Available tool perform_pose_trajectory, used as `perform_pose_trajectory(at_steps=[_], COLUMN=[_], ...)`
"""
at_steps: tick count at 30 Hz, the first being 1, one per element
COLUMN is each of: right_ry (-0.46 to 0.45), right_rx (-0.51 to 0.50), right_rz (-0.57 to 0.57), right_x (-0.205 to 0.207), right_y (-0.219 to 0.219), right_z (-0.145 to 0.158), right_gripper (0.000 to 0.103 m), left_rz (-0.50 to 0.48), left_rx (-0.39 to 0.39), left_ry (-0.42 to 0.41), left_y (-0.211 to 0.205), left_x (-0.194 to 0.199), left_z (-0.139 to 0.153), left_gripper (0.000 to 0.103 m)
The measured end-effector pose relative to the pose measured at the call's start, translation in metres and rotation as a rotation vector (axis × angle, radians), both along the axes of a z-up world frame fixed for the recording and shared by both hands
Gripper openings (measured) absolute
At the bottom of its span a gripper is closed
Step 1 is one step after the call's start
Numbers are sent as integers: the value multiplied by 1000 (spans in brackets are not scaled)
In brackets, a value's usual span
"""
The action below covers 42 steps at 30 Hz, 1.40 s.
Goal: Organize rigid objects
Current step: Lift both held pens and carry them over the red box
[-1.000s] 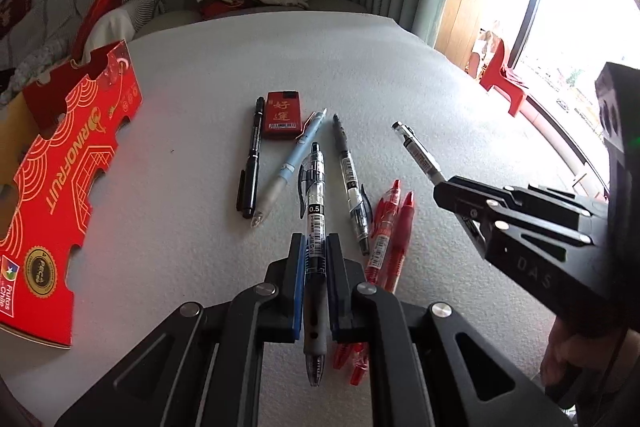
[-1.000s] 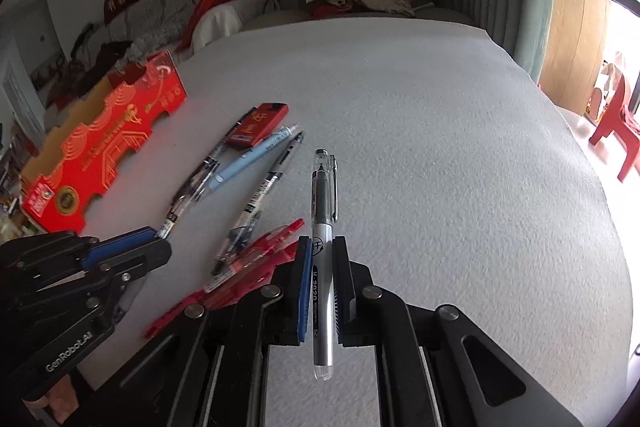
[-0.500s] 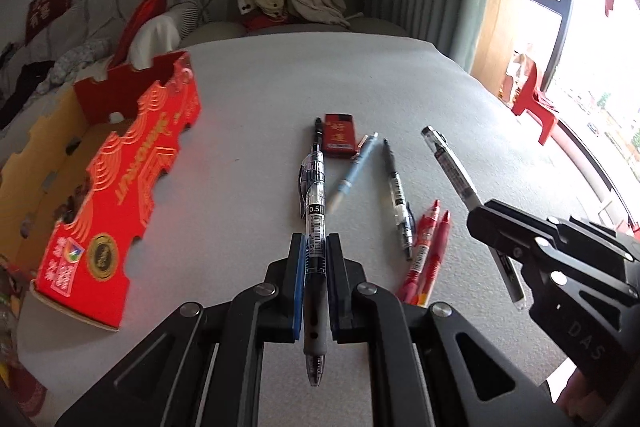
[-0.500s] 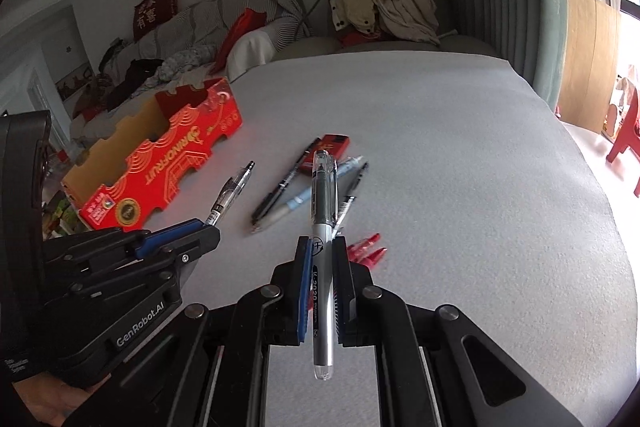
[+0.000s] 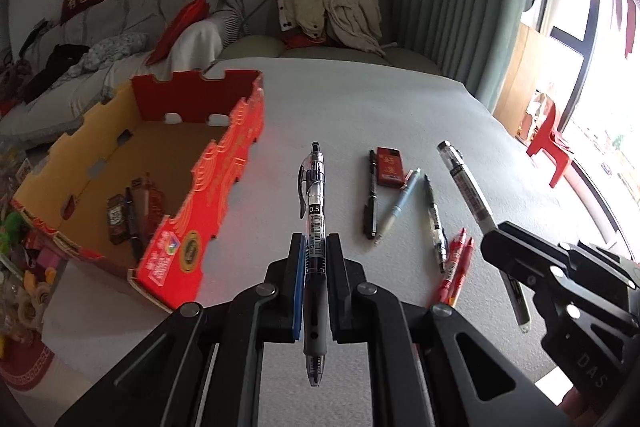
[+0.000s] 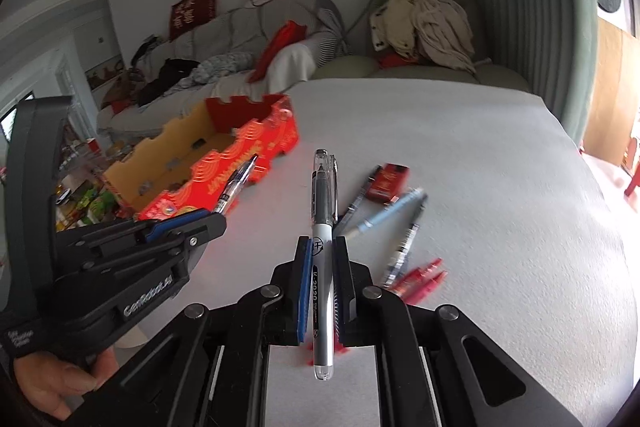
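A: Left gripper (image 5: 313,259) status?

B: Clamped tight on a clear gel pen (image 5: 313,223). Pads grip it mid-barrel, clip end pointing forward, rubber grip end sticking back toward the camera. Pen is off the table.

A: Right gripper (image 6: 320,263)?

B: Same story. Jaws closed on a silver-barrel pen (image 6: 322,267), clear cap forward, tail end back. Also lifted clear of the surface.

A: Where's the box?

B: Red cardboard box (image 5: 208,195), open top, on the left side of the white table (image 5: 380,107). In the left wrist view it sits just left of the held pen. A few small items lie on its floor, too small to identify.

A: What's left on the table?

B: Right of the box: a black pen (image 5: 372,199), a small red case (image 5: 390,167) touching its far end, a light blue pen (image 5: 398,205), a clear pen with a black clip (image 5: 436,223), and two red pens (image 5: 456,263) side by side. All loose, lying flat.

A: Grippers relative to each other?

B: Side by side, near but apart. From the right wrist view the left one sits lower left, a hand (image 6: 60,383) around its handle, its pen tip overlapping the box wall in the picture.
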State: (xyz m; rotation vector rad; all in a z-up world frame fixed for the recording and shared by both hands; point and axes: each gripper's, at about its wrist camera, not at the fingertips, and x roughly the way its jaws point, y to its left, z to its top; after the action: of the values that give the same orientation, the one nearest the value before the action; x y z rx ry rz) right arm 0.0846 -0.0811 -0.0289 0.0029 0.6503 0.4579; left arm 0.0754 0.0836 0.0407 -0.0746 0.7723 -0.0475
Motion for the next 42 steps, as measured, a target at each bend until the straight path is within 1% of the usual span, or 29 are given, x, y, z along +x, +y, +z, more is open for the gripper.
perform_pose_trajectory(at_steps=[5,7,14,17,20,26,36,42], right_ry=[-22,-31,-26,-39,-63,-83,-97,-78], right_rx=[-12,-13,1,5,2,13,28,39], right_rz=[44,59,132,164,193,232,256,266], right_x=[-5,-7,-11,-15,-20,-19,10,29], right_y=[23,30,59,75,92,116,154,174], right_z=[7,9,10,16,23,33,48,50], right_gripper=[11,10,11,11,11,11,11,11], left_rz=[53,73,137,178,196,235,289,297], left_rx=[-15,-10,-16,-38,-46,-23,17,46], left_ry=[-10,-14,-27,-46,-69,-94,-90,-73], left_y=[25,32,63,83,96,114,151,163], left_x=[-5,-8,-18,-23,-31,-39,-18,1], left_z=[6,8,15,24,33,44,50,47], left_gripper=[10,10,10,10,10,10,10,10])
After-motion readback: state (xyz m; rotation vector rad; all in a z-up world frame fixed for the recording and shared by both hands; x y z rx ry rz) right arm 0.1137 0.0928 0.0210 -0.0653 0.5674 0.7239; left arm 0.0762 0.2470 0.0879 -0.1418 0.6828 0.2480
